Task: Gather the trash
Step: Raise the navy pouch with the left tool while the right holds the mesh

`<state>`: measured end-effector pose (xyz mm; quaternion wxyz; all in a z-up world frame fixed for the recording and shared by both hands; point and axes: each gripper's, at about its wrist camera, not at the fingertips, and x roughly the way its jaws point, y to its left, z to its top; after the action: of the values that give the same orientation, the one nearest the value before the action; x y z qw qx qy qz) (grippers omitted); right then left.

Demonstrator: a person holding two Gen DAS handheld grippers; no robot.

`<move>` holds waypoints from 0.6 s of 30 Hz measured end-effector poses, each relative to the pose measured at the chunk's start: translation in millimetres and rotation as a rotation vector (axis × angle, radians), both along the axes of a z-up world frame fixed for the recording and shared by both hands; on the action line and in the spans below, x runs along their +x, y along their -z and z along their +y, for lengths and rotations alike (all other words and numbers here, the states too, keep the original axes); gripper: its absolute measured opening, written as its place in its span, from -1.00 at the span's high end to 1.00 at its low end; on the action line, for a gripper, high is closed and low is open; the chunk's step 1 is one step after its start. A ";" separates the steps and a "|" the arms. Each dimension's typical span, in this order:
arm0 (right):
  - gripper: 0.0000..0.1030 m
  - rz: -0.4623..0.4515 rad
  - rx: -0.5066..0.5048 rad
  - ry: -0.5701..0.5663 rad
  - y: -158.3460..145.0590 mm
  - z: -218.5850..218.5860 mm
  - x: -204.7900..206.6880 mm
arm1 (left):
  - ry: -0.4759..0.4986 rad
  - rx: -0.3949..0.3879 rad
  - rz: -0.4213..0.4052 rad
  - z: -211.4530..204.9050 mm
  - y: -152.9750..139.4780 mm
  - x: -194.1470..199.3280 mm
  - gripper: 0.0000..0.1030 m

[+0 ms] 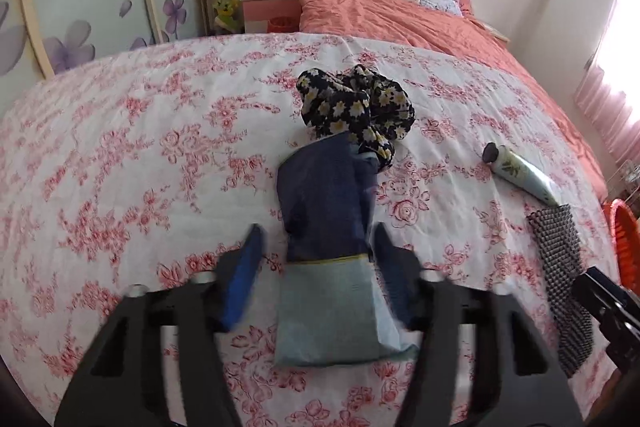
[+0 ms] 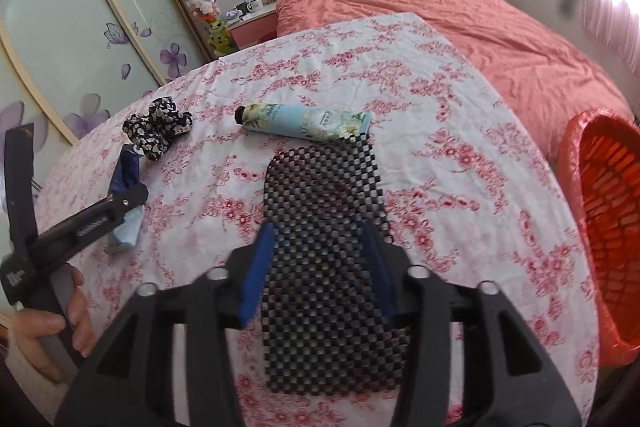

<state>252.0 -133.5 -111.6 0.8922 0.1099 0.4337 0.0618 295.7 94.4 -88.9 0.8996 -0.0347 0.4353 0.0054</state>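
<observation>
A blue and grey flat packet lies on the floral cloth between the fingers of my left gripper, which is open around it. A black-and-white checkered pouch lies between the fingers of my right gripper, also open. A light blue tube lies just beyond the pouch. A dark daisy-print scrunchie lies beyond the packet. The packet, the scrunchie and my left gripper also show at the left of the right wrist view.
An orange mesh basket stands off the right edge of the table. A bed with an orange cover lies behind. A wardrobe with purple flowers and a nightstand are at the back left.
</observation>
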 end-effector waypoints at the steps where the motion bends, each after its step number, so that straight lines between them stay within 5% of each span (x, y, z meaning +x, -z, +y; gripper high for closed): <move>1: -0.04 0.004 -0.007 -0.001 1.2 1.8 0.1 | 0.013 -0.012 0.003 0.3 -0.7 -1.8 0.12; 9: 0.00 -0.031 -0.186 -0.026 8.3 23.5 -9.9 | 0.138 -0.033 -0.004 -12.1 -5.4 -41.2 0.12; 14: 0.64 -0.035 -0.210 -0.007 7.6 21.3 -12.2 | 0.148 -0.016 -0.013 -18.9 -4.9 -44.8 0.11; 18: 0.80 -0.036 -0.189 0.002 5.6 13.4 -13.8 | 0.137 -0.019 0.008 -20.6 0.8 -41.0 0.07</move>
<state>238.2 -120.1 -117.2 0.9064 0.0245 0.4211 0.0216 254.6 73.9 -89.7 0.8957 -0.0134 0.4404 -0.0600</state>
